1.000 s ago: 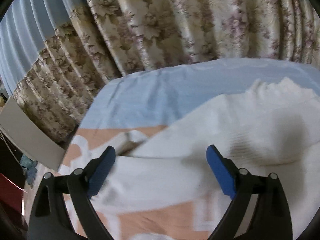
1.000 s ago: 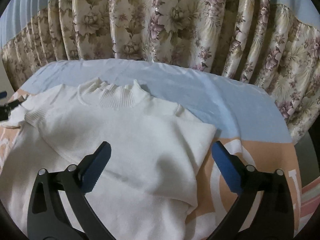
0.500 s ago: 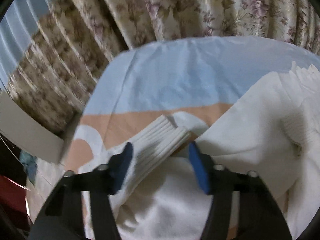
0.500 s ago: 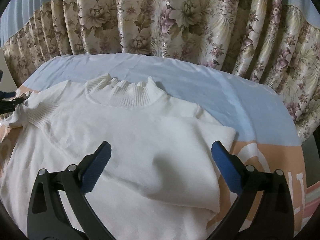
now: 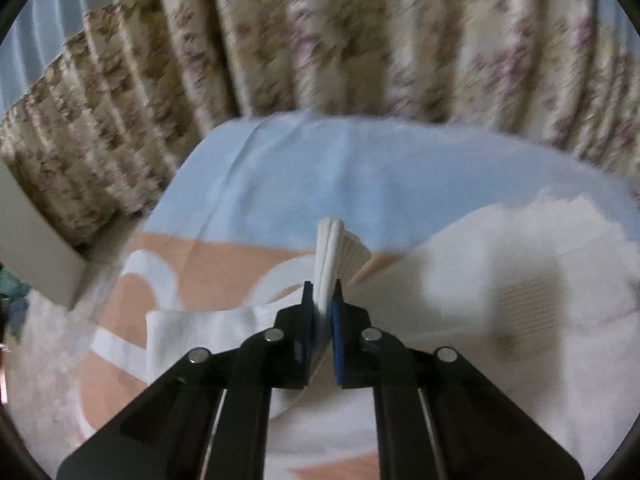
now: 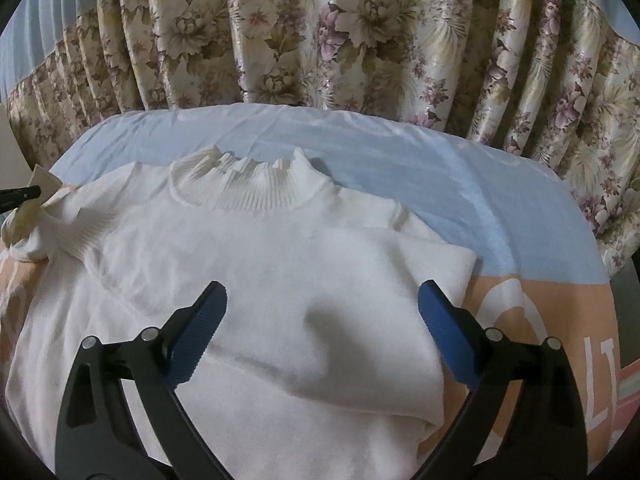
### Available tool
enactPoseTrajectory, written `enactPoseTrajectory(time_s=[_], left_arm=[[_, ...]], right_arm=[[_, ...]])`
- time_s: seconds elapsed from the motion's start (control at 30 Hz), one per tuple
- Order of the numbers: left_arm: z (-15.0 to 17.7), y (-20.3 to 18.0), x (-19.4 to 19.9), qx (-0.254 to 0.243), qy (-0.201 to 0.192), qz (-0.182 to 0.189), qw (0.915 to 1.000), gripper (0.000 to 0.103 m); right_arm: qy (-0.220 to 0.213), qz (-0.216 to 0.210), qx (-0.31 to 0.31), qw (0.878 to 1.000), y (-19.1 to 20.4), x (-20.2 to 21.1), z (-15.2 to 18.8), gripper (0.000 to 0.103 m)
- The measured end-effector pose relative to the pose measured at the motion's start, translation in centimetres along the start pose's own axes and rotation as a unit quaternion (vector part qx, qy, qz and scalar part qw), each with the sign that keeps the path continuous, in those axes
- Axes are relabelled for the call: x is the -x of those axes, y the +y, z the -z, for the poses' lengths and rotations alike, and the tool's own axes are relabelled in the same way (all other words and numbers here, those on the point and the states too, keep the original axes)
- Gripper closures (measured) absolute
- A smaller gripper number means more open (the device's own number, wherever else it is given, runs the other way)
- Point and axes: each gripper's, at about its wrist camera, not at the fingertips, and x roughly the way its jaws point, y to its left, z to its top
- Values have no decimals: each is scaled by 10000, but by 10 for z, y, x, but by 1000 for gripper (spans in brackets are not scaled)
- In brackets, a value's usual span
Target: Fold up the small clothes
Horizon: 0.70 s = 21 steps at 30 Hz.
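Observation:
A white knit sweater with a ribbed high collar lies flat on the bed, its right sleeve folded in over the body. In the left wrist view my left gripper is shut on the ribbed cuff of the left sleeve, which sticks up bunched between the blue pads. That gripper's black tip shows at the far left of the right wrist view, beside the lifted cuff. My right gripper hovers open over the sweater's lower body, with nothing between its fingers.
The bed carries a sheet that is light blue at the back and peach with white shapes toward the front. Floral curtains hang close behind the bed. A pale board stands at the bed's left side.
My left gripper moved left to the sleeve cuff and went from wide open to shut on it, bunching and lifting the cuff. The right gripper stayed open and nearly still.

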Motion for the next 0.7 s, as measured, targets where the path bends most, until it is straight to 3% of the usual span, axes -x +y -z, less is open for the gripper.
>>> enactPoseTrajectory(time_s=[0.17,0.4,0.5,0.6,0.7], left_arm=[[-8,-83,26,-183,-354,845,9956,95],[1,-212,12,-561,-19,1999,9782,95],[8,-259,3,-788,191,2300,9698,95],[20,-281,-11,-1149,493,2214,9671,94],[25,-275,-5,-1226,524,2266,9648,73]], right_arm=[[-15,18,-232,9997,-15,3,0,7],[-17,375,-121,9992,-29,10,9,7],[51,304,-230,9993,-37,8,14,7],[151,208,-277,9993,-40,4,19,7],[133,102,-313,9994,-41,7,21,7]])
